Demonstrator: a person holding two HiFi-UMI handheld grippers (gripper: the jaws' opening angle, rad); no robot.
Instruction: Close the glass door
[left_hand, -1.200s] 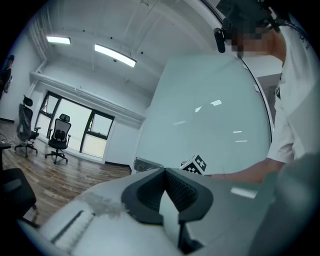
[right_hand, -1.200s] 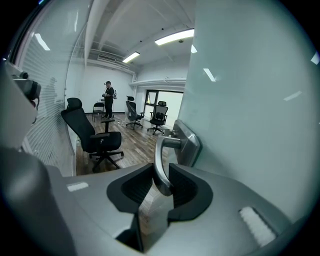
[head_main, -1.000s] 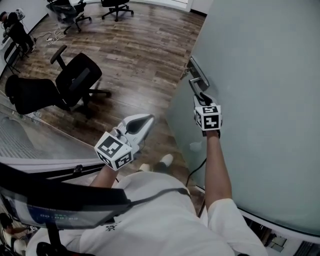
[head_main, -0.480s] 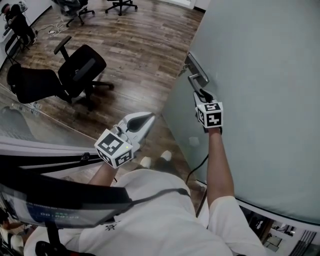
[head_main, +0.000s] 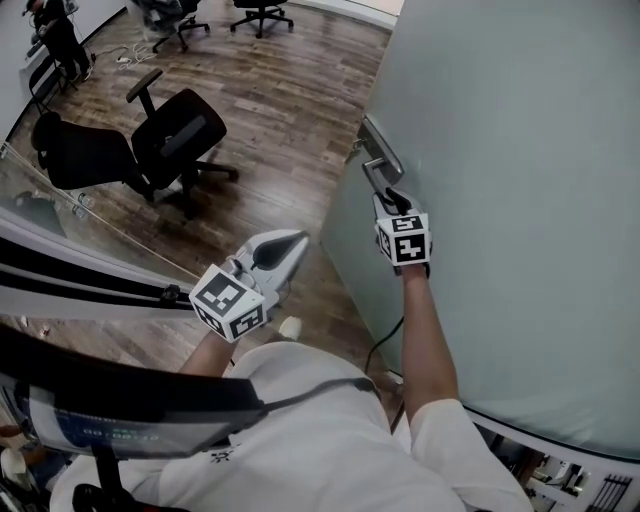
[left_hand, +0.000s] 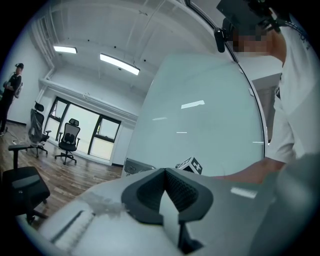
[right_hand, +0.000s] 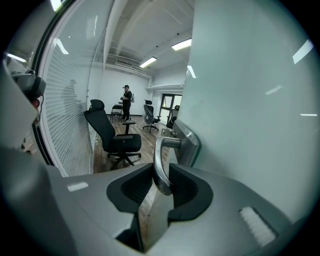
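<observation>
The frosted glass door (head_main: 520, 200) fills the right of the head view, its edge standing out over the wooden floor. Its metal lever handle (head_main: 378, 165) sits on a plate near that edge. My right gripper (head_main: 393, 200) points slightly down and is shut on the door handle (right_hand: 161, 165); in the right gripper view the lever's end lies between the two dark pads (right_hand: 181, 187). My left gripper (head_main: 295, 240) hangs level in front of my body, left of the door, shut with nothing in it. In the left gripper view (left_hand: 165, 175) the door (left_hand: 210, 130) rises ahead.
Black office chairs (head_main: 150, 150) stand on the wooden floor (head_main: 280, 110) to the left. A glass partition with blinds (right_hand: 70, 115) runs along the near left. A person (right_hand: 127, 102) stands far back. A dark cable (head_main: 385, 345) hangs by the door's foot.
The door edge, its handle and my right gripper have shifted a little left in the head view, the grip unchanged. My left gripper moved along with my body. The chairs now show further right.
</observation>
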